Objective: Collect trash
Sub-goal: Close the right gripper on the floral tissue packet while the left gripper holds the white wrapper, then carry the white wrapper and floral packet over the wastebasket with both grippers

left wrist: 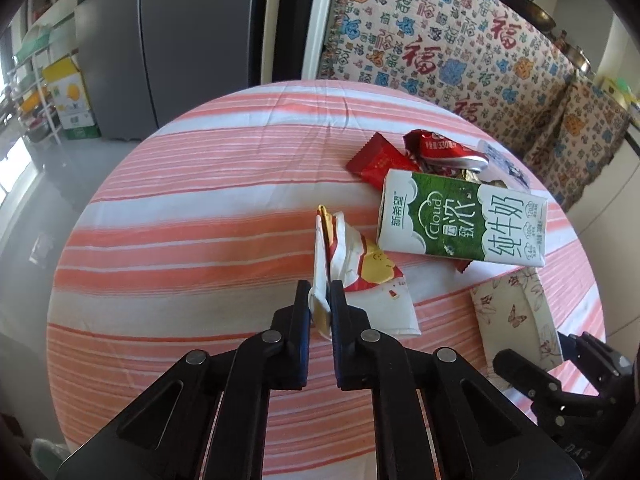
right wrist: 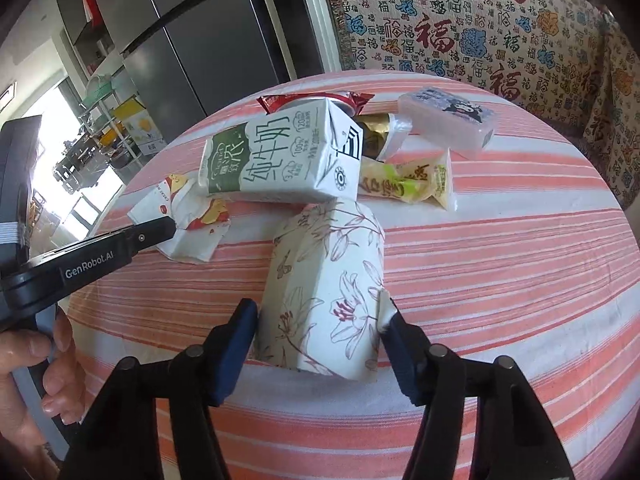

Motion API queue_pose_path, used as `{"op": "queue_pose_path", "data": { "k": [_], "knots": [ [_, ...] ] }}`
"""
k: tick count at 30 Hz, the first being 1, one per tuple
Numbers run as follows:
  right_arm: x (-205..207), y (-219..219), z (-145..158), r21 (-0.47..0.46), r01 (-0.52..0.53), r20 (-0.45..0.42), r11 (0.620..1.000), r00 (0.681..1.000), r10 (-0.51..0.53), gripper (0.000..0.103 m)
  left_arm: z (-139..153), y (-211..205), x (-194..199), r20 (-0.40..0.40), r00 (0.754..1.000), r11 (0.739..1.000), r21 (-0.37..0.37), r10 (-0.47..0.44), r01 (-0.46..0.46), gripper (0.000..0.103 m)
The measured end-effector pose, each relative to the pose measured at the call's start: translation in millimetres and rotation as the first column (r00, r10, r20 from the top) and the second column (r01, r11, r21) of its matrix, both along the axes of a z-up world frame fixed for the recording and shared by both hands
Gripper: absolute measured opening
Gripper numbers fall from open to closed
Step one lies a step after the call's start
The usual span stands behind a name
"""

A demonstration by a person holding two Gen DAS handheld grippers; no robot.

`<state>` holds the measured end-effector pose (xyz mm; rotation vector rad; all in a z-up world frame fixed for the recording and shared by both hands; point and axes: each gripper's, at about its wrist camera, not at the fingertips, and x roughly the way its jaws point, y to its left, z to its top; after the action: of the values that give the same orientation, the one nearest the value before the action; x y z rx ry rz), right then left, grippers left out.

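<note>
From the left wrist view, the left gripper (left wrist: 320, 300) has its jaws closed on the folded edge of a white snack wrapper (left wrist: 360, 276) printed with red and yellow, which lies on the striped tabletop (left wrist: 180, 220). Just beyond it lies a green-and-white milk carton (left wrist: 460, 220) on its side, with a red wrapper (left wrist: 378, 162) and a crushed red can (left wrist: 444, 152) behind it, partly under the carton's far edge. At the right of this view a floral paper bag (left wrist: 516, 312) lies flat, with the other tool's black body beside it. From the right wrist view, the right gripper (right wrist: 320, 320) stands with its jaws spread wide on either side of the floral bag's near end; both seem to touch the bag's sides, though whether they are pressing it cannot be told. Past the bag sit the milk carton, a yellow snack packet (right wrist: 416, 186) and a clear plastic box (right wrist: 448, 120) with a cartoon label. The left tool's finger reaches the white wrapper at the left. Judging from this, the step in hand is picking up the first piece of trash, with the bag probably meant as the container. The next move would call for lifting the wrapper clear and carrying it to the bag's mouth while the right tool holds that open.
</note>
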<state>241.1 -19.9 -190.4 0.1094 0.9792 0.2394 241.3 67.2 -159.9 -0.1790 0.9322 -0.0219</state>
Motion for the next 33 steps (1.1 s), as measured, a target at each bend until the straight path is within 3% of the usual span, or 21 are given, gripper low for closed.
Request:
{"op": "queue_pose_path", "data": {
  "k": [7, 15, 23, 33],
  "knots": [
    [-16.3, -22.3, 13.5, 0.021, -0.013, 0.019, 1.0, 1.0, 0.012, 0.06, 15.6, 7.1, -28.1, 0.043, 0.999, 0.999, -0.041, 0.026, -0.024, 0.003],
    [-41.9, -66.4, 29.4, 0.031, 0.012, 0.044, 0.999, 0.999, -0.014, 0.059, 29.8, -14.0, -64.1, 0.05, 0.999, 0.999, -0.042, -0.011, 0.013, 0.003],
    [-63.9, -103.6, 48.2, 0.034, 0.037, 0.075, 0.999, 0.996, -0.039, 0.059, 53.0, -64.7, -99.9, 0.093, 0.989, 0.99, -0.067, -0.119, 0.126, 0.003],
    [-86.2, -145.9, 65.7, 0.035, 0.075, 0.101, 0.997, 0.992, -0.078, 0.059, 71.3, -137.2, -108.8, 0.134, 0.958, 0.961, -0.081, -0.253, 0.265, 0.003]
  ]
}}
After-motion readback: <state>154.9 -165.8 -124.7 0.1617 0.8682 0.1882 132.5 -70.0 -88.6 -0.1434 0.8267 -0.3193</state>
